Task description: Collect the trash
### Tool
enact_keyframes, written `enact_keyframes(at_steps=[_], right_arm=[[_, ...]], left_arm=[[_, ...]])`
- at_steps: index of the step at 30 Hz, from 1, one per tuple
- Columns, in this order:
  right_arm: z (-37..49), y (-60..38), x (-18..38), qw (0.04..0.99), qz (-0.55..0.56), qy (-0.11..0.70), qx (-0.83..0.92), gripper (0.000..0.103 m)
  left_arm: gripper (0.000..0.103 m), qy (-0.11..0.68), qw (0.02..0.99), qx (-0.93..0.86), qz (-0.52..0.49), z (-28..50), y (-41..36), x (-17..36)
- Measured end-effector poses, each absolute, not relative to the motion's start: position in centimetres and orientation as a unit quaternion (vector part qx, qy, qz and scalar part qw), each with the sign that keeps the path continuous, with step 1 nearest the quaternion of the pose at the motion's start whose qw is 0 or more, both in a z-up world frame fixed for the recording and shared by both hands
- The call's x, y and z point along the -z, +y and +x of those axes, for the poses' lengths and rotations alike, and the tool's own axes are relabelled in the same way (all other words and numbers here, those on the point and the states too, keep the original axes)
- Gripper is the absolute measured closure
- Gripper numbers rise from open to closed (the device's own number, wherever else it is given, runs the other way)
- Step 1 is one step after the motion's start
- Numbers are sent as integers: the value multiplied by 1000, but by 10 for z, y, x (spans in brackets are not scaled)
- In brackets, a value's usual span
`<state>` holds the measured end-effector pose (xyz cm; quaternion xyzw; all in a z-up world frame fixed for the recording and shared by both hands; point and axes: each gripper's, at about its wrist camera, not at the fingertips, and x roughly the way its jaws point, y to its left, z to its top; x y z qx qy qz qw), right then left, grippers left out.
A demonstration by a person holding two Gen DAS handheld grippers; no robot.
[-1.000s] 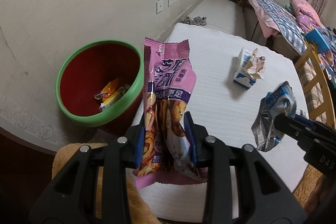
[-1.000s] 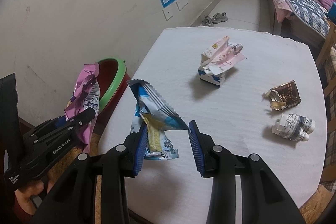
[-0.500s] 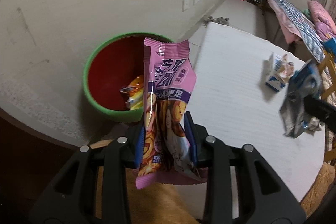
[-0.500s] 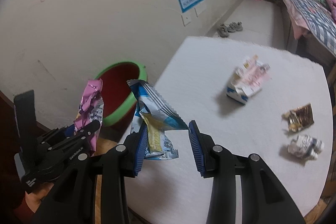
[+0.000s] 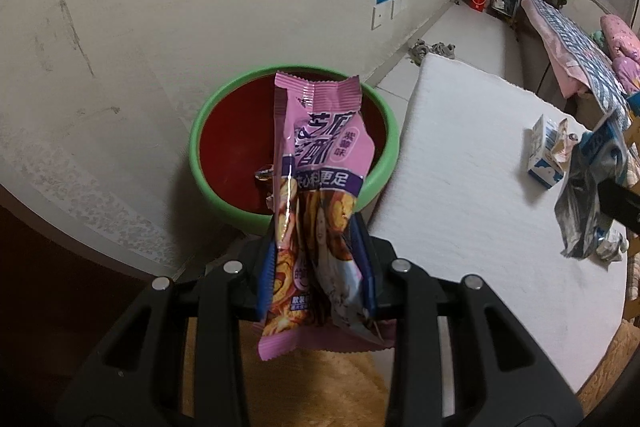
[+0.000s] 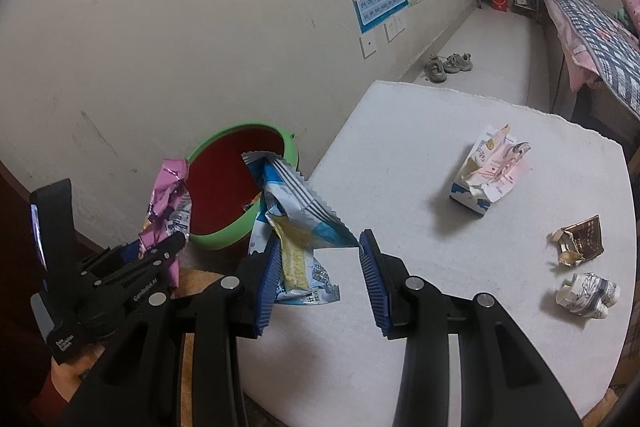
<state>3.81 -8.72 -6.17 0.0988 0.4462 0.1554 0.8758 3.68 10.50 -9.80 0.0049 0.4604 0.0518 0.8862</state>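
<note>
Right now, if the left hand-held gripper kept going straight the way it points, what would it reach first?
Probably the green-rimmed bin: the left hand-held gripper, clamped on the pink snack wrapper, points at its red interior, with nothing visible between. Depth is uncertain.

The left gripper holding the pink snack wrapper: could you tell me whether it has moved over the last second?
Yes. The left gripper with its pink wrapper has swung toward the green-rimmed bin, which now sits directly behind the wrapper.

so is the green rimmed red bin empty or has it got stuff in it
Not empty. In the left wrist view, an orange wrapper lies inside the green-rimmed red bin; the pink snack packet in the left gripper hides the rest.
</note>
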Motion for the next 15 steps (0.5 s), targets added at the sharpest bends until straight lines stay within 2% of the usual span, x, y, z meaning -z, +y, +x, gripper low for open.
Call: enact_keyframes(at_steps=[15], right_arm=[[53, -63, 73, 865, 74, 467, -171, 65]], left_arm=[[71, 455, 887, -71, -8, 37, 128, 101]])
